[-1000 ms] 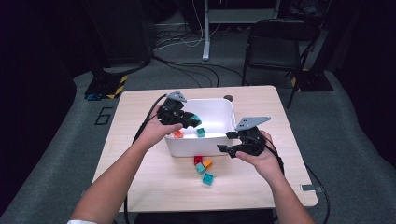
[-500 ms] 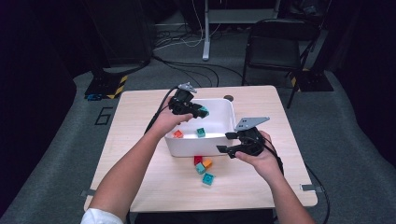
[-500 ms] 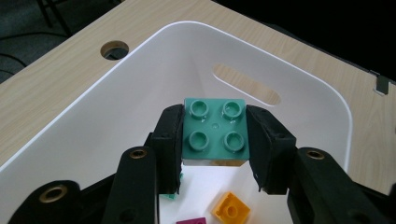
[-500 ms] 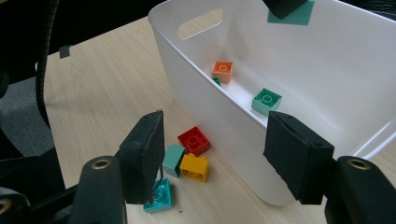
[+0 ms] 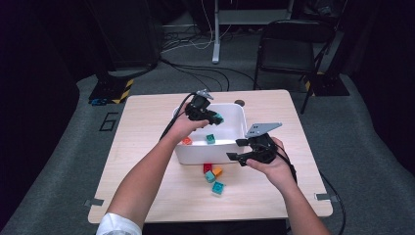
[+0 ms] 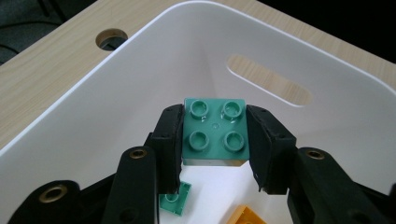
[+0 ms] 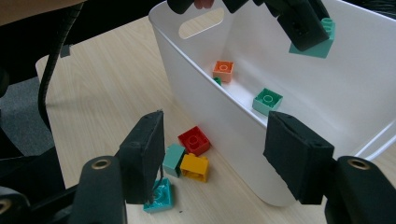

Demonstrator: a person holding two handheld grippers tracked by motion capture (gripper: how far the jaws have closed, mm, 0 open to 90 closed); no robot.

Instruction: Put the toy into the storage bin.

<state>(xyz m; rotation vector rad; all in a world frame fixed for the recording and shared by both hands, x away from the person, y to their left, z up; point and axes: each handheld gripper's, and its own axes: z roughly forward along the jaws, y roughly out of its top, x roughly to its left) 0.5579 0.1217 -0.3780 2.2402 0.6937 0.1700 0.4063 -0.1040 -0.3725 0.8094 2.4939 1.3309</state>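
My left gripper (image 5: 214, 117) is shut on a green four-stud brick (image 6: 215, 130), its pads pressed on two opposite sides. It hangs inside the white bin (image 5: 230, 148), near the far wall with the handle slot (image 6: 267, 80). The right gripper view has that held brick (image 7: 318, 43) at its top right. A green brick (image 7: 267, 100) and an orange brick (image 7: 223, 70) lie on the bin floor. My right gripper (image 5: 236, 150) stands open at the bin's front right corner with nothing between its jaws.
On the table in front of the bin lie a red brick (image 5: 207, 168), a yellow brick (image 5: 217, 171) and two teal bricks (image 5: 218, 187). A cable hole (image 5: 239, 103) is behind the bin. A black chair (image 5: 288, 49) stands beyond the table.
My left gripper has carried the green brick to the right and farther from the person, deeper over the bin and slightly lower. The right gripper has stayed where it was.
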